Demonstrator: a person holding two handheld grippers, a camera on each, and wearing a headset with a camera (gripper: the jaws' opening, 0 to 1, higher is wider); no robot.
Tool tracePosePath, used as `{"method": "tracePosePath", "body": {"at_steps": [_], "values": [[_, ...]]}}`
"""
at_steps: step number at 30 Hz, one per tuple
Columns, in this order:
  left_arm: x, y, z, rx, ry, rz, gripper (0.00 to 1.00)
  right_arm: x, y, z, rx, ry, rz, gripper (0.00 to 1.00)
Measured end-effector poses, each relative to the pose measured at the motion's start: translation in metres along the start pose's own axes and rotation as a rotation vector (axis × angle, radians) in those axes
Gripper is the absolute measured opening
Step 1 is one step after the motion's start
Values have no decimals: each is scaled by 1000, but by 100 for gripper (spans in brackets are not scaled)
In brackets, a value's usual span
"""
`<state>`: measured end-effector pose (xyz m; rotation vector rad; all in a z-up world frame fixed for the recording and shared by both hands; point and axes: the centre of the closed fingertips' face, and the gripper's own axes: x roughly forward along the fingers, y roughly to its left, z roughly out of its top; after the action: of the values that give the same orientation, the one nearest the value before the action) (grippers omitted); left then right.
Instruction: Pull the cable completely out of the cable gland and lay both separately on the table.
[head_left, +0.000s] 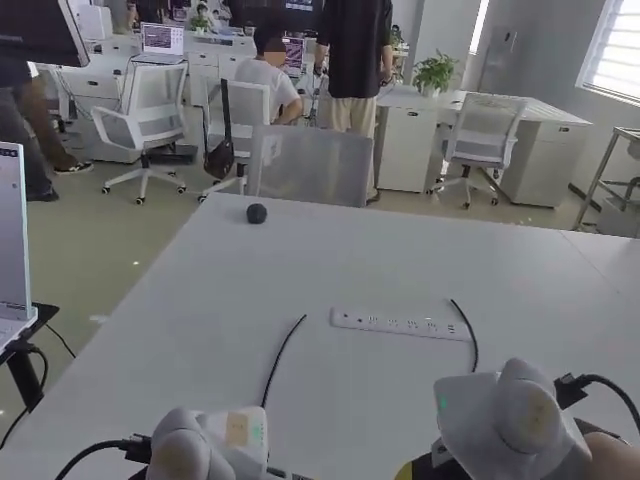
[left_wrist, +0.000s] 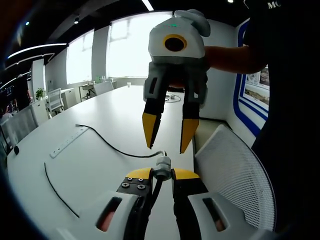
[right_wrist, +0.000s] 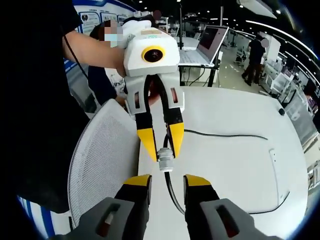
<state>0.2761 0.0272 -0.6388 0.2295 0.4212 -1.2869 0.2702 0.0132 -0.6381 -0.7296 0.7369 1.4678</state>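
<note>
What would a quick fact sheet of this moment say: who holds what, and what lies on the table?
left gripper: shut on the cable gland
right gripper: open, facing the gland, holding nothing
cable: threaded through the gland, trailing across the table
also on table: power strip, second black cable, small dark round object
task state: cable not yet pulled out

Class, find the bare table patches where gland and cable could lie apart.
Widest: table between dark round object and power strip. Also left of the loose cable. Crowded: near edge, where the left gripper holds the cable gland.
</note>
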Motion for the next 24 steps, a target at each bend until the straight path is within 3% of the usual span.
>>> {"method": "tracePosePath", "body": {"at_steps": [3, 7, 14, 24], "values": [[-1, 0, 1, -3, -2, 2, 15, 1, -2, -8, -19, 20, -25, 20], [-3, 2, 4, -16, -12, 11, 15, 1, -4, -5, 1, -13, -37, 19], [-3, 4, 8, -28, -22, 12, 15, 4, -5, -1, -31, -48, -77, 14], [-2, 7, 11, -24, -15, 14, 15, 11, -6, -3, -40, -49, -108, 8]]}}
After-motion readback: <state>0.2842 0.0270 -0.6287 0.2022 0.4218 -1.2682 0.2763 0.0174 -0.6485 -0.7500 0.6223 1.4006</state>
